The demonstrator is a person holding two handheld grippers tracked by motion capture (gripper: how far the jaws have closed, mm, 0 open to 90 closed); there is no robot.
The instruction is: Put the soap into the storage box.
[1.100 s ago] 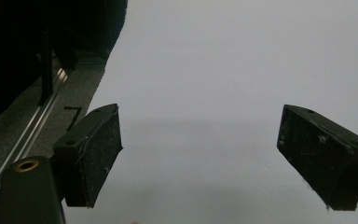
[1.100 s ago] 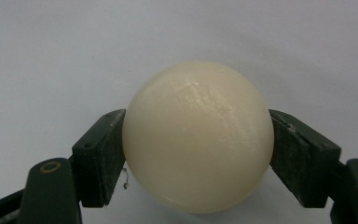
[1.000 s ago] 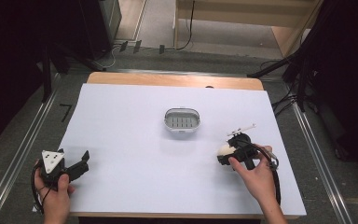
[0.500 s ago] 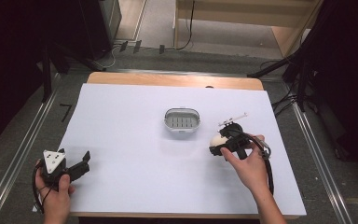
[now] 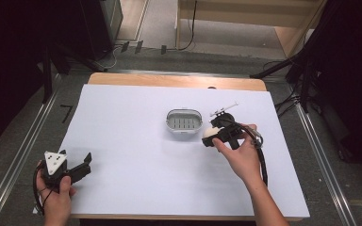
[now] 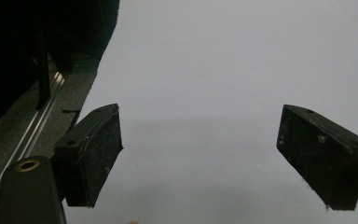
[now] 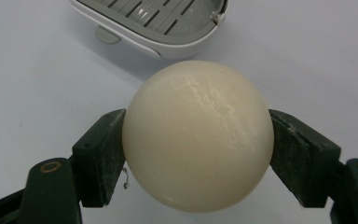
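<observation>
The right gripper [image 5: 210,135] had its jaws clamped on both sides of a cream ball [image 7: 198,135], holding it just beside the grey slotted tray [image 5: 184,120] at the middle of the white table [image 5: 136,141]. The left gripper [image 5: 82,165] sat at the near left corner, jaws wide apart, gripping nothing.

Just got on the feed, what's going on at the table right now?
The right gripper is clamped on a cream-coloured round soap, held just beside the grey slotted soap dish near the table's middle. The left gripper rests open at the table's near left corner, holding nothing.
</observation>
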